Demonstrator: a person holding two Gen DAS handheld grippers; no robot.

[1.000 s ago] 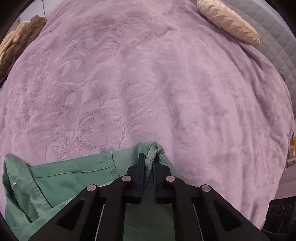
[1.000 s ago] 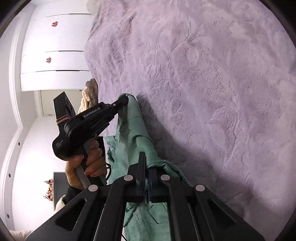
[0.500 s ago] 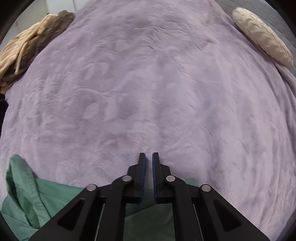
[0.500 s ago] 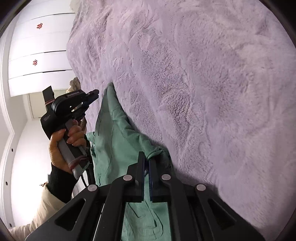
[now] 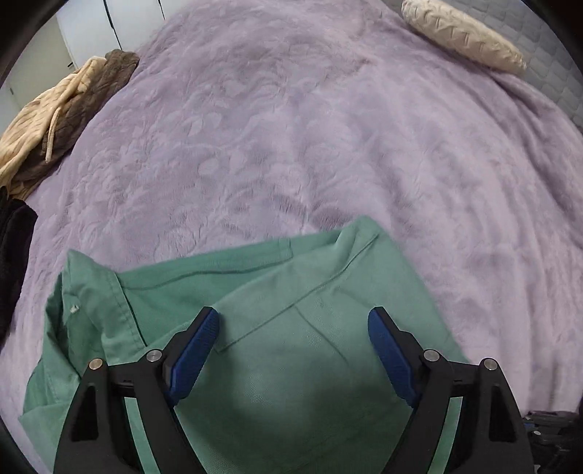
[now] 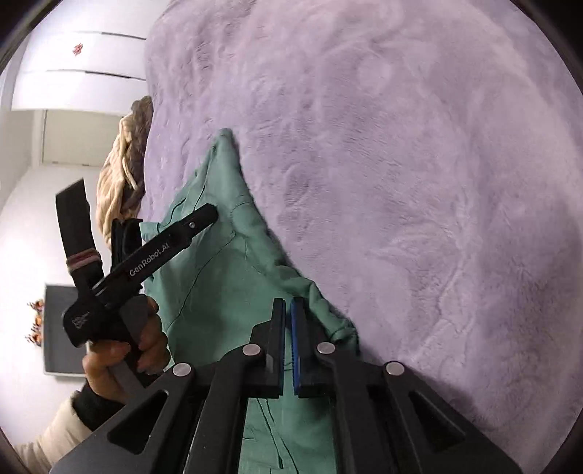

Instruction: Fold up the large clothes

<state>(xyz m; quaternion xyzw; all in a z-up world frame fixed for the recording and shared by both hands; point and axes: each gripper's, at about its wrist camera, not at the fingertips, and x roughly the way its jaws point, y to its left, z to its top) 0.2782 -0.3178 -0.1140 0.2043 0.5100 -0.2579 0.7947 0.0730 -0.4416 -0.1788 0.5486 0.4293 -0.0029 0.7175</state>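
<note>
Left wrist: left tool (image 5: 293, 328) just spread, released green shirt (image 5: 291, 383); right tool (image 6: 288, 310) pressed together.

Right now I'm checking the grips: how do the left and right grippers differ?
The left gripper stands open, its jaws having just spread, with the green shirt lying loose below it; the right gripper is shut. The left grips nothing; whether the right pinches the shirt's edge, I cannot tell. Both are black with blue pads, over the purple blanket.

One green cotton shirt (image 5: 277, 350), one plush lilac bedspread (image 5: 291, 138), one cream textured cushion (image 5: 462, 32) (upper right), one beige-and-brown knitted garment (image 5: 54, 116) (upper left), two black grippers.
</note>
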